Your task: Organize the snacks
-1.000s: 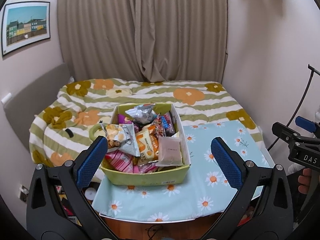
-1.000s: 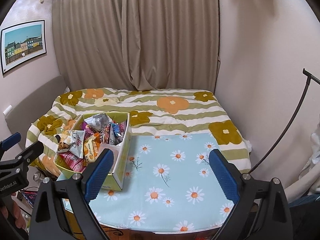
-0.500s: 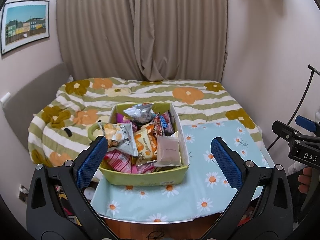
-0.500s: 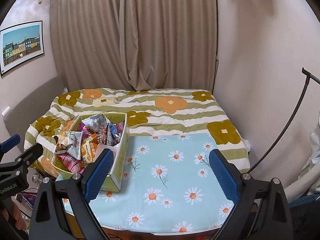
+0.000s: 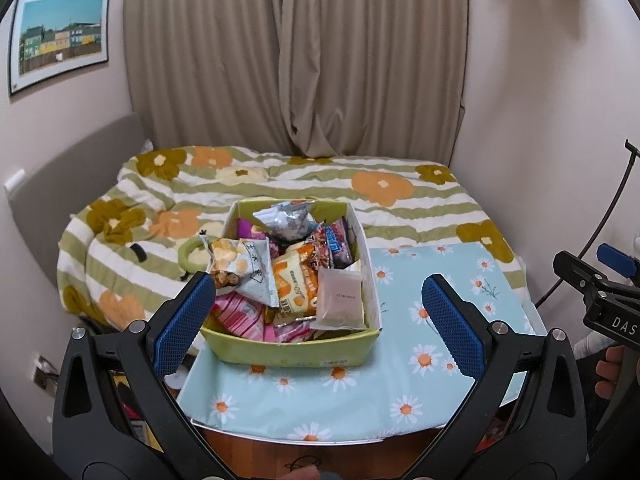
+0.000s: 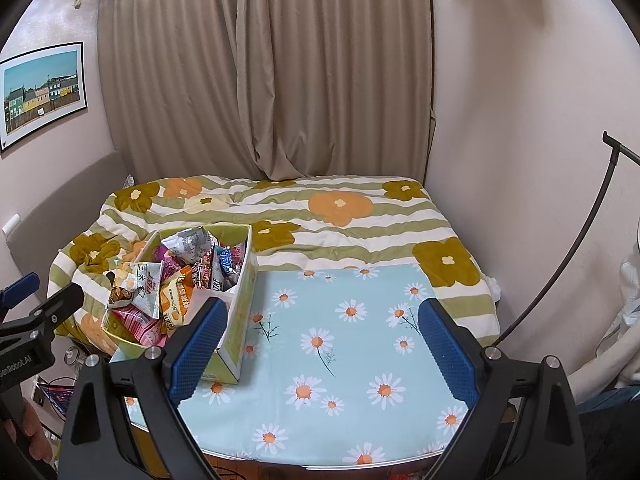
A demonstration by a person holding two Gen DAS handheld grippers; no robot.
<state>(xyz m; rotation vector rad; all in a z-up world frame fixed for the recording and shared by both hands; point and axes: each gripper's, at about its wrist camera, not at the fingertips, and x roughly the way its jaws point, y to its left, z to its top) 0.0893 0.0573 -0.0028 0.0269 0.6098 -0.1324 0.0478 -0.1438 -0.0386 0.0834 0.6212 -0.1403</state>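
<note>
Left wrist view: above the surface's (image 5: 320, 404) near edge, facing the snack box (image 5: 292, 350). Right wrist view: further right. Shared: box, surface, bed (image 6: 360, 232), curtain (image 6: 264, 72).

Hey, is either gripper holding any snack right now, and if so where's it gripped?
Neither. The left gripper and right gripper are both open and empty.
</note>
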